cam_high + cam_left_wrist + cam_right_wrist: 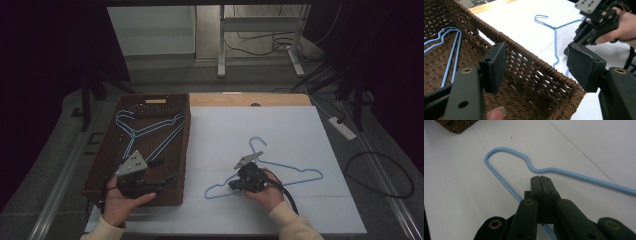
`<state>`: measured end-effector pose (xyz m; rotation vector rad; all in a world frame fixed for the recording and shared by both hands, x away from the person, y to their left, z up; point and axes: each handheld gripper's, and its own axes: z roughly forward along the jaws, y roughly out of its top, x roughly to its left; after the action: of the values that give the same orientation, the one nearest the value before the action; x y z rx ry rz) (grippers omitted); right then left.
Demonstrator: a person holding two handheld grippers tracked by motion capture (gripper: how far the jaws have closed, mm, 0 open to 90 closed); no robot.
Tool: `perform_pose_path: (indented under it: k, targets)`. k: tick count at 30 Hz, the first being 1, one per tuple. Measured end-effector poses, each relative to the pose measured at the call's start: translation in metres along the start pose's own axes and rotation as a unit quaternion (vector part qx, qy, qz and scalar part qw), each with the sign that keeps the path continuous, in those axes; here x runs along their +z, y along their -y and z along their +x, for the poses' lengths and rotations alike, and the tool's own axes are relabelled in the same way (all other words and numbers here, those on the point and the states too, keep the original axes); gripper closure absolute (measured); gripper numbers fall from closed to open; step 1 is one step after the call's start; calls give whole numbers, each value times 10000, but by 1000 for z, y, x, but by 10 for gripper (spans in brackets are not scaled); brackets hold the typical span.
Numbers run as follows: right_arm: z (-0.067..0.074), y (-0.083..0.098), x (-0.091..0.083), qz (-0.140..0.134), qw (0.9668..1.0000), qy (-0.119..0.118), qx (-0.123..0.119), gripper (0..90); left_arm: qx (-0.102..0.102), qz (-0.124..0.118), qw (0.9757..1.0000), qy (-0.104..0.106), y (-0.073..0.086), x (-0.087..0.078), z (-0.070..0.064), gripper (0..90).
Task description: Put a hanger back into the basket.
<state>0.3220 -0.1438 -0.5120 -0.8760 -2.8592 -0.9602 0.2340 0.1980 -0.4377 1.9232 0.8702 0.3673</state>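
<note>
Blue wire hanger (280,172) lies flat on the white table sheet (280,130), to the right of the brown wicker basket (175,102), its hook pointing away from the person and its shoulders spread left and right. On its lower bar, near the left shoulder, sits the right gripper (236,184), held in the person's right hand (267,192); in the right gripper view its two black jaws are pressed flat together with no gap, and the blue wire runs straight under them (whether the wire is actually pinched between the pads or merely passes beneath them cannot be told from here). The rounded left end of the hanger (506,153) curves just ahead of the jaw tips. The left gripper (162,170), in the left hand (120,205), hangs over the near right corner of the basket with its jaws spread wide; in the left gripper view one pad (495,65) stands above the basket's inside, the other (584,66) beyond its woven rim (541,62), and nothing lies between them. Two more blue hangers (145,131) rest inside the basket.
</note>
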Motion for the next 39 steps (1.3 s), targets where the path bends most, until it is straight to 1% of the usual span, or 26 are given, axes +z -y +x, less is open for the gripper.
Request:
perform_pose_path:
  k: [2, 3, 6, 10, 16, 19, 22, 23, 24, 25, 26, 27, 28, 30, 31, 32, 33, 34, 36, 38, 39]
  targets:
    - [2, -2, 7, 79, 9999, -64, -43, 900, 6, 4, 10000, 5, 0, 0, 0, 331]
    - [4, -3, 8, 103, 9999, -51, -76, 900, 1, 2, 10000, 6, 0, 0, 0, 330]
    - [5, -2, 8, 144, 9998, -150, -57, 900, -3, -2, 10000, 1, 0, 0, 1, 331]
    - [12, 1, 6, 211, 9994, -220, -133, 900, 7, -4, 10000, 4, 0, -1, 0, 331]
    - [19, 12, -1, 316, 9986, -378, -184, 900, -4, -21, 10000, -9, 0, -2, 1, 331]
    - [23, 17, -4, 356, 9981, -438, -249, 900, -3, -21, 10000, -8, 0, -2, 1, 330]
    - [24, 20, -6, 344, 9981, -437, -259, 900, -4, -20, 10000, -8, 0, -2, 1, 331]
    - [24, 20, -7, 320, 9983, -388, -288, 900, -7, -23, 10000, -6, 0, -2, 1, 330]
    - [23, 20, -8, 203, 9988, -318, -300, 900, -11, -25, 10000, -3, 0, -2, 0, 331]
    - [23, 20, -8, 203, 9988, -318, -300, 900, -11, -25, 10000, -3, 0, -2, 0, 330]
    - [20, 19, -12, 41, 9993, -233, -275, 900, -11, -24, 10000, -1, 0, -1, 0, 330]
    - [14, 17, -21, -216, 9995, -74, -199, 900, -2, -21, 10000, -3, 0, -1, 0, 330]
    - [7, 15, -30, -441, 9989, 114, -97, 900, -1, -22, 10000, -9, 0, 0, -1, 330]
    - [-6, 12, -43, -706, 9969, 333, 58, 900, -10, -12, 10000, -6, 1, 1, -1, 330]
    - [-16, 11, -51, -874, 9947, 512, 190, 900, -10, -5, 10000, -5, 1, 2, -1, 330]
    - [-25, 11, -56, -973, 9927, 650, 293, 900, -13, 0, 10000, -1, 1, 2, -1, 330]
    - [-35, 12, -61, -1054, 9908, 731, 428, 891, -15, -1, 10000, -3, 1, 2, -1, 329]
    - [-45, 13, -64, -1083, 9891, 836, 542, 848, -16, -2, 10000, -2, 1, 2, -1, 329]
    - [-57, 13, -66, -1110, 9865, 1011, 655, 826, -18, -7, 10000, -4, 1, 2, -1, 329]
    - [-64, 13, -66, -1119, 9853, 1062, 728, 799, -20, -12, 10000, 1, 1, 2, -1, 329]
    - [-69, 11, -66, -1112, 9847, 1111, 754, 757, -20, -10, 10000, 2, 1, 3, -1, 329]
